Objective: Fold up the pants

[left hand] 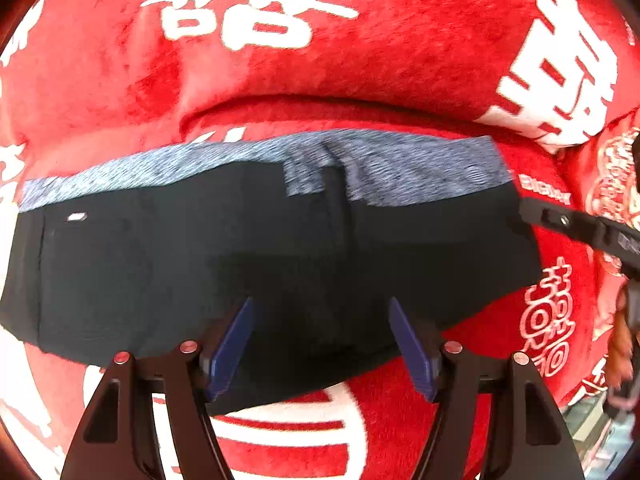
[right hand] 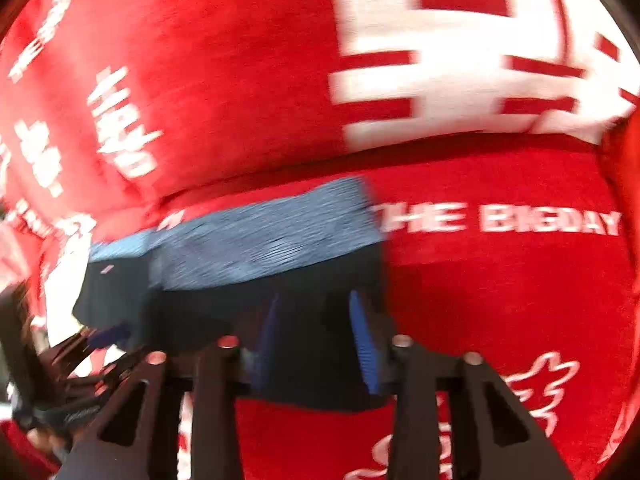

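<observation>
The pants [left hand: 224,252] are black with a blue-grey heathered waistband [left hand: 380,168]. They lie folded into a compact block on a red blanket. My left gripper [left hand: 322,340] is open, its blue pads over the block's near edge. My right gripper [right hand: 316,344] is open over the block's right end [right hand: 280,280], blurred by motion. The right gripper shows at the right edge of the left wrist view [left hand: 580,232]. The left gripper shows at lower left of the right wrist view [right hand: 100,340].
The red plush blanket [left hand: 360,60] with white characters and the words "THE BIGDAY" [right hand: 552,222] covers the whole surface. A raised fold of it [right hand: 240,120] runs just behind the pants.
</observation>
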Demonstrator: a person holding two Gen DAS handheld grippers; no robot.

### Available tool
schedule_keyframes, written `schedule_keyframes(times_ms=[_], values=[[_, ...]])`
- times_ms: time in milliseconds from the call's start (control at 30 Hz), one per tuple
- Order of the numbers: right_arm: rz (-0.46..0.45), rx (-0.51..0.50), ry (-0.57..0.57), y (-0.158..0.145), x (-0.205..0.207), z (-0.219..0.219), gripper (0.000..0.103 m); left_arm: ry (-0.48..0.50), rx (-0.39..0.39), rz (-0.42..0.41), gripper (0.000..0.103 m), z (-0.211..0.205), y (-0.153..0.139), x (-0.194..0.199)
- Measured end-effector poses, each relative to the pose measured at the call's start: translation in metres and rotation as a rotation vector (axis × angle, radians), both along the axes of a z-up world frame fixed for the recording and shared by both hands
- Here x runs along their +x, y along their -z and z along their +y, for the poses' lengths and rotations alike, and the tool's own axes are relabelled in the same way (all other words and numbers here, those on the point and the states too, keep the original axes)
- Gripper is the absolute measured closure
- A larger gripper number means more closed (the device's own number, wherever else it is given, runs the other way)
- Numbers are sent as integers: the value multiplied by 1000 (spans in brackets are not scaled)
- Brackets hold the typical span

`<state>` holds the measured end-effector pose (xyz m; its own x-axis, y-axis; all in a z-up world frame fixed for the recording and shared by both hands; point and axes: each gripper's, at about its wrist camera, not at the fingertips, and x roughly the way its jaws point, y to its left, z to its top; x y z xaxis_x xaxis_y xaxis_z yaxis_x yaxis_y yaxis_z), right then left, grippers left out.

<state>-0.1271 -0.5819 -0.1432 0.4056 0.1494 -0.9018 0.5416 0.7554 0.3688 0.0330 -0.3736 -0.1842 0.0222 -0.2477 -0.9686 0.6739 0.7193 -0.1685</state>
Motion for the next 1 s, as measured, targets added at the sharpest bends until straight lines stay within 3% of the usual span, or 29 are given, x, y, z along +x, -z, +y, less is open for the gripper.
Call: schedule_keyframes(times_ms=[167,267,433,567,667,800,867,933,1000], values=[[-30,98,-138,14,44,52,65,-43,72,-18,33,13,7,0],[-40,157,-161,32,64,80,65,-73,93,-20,33,22,11,-3],[28,234,-132,68,95,96,65,-136,114,2,33,43,19,-4],[7,271,-202,61,97,100,62,-167,134,3,33,49,23,-3],[16,225,-265,52,94,111,62,-182,158,5,33,52,26,-3],[8,211,-192,40,79,106,62,-193,177,1,33,54,25,-2],[32,126,-166,30,65,100,60,-193,186,-1,33,55,25,-2],[70,19,-149,22,54,96,52,-192,191,-1,33,55,24,-4],[102,-12,-140,24,45,91,43,-194,195,-3,33,55,24,-5]])
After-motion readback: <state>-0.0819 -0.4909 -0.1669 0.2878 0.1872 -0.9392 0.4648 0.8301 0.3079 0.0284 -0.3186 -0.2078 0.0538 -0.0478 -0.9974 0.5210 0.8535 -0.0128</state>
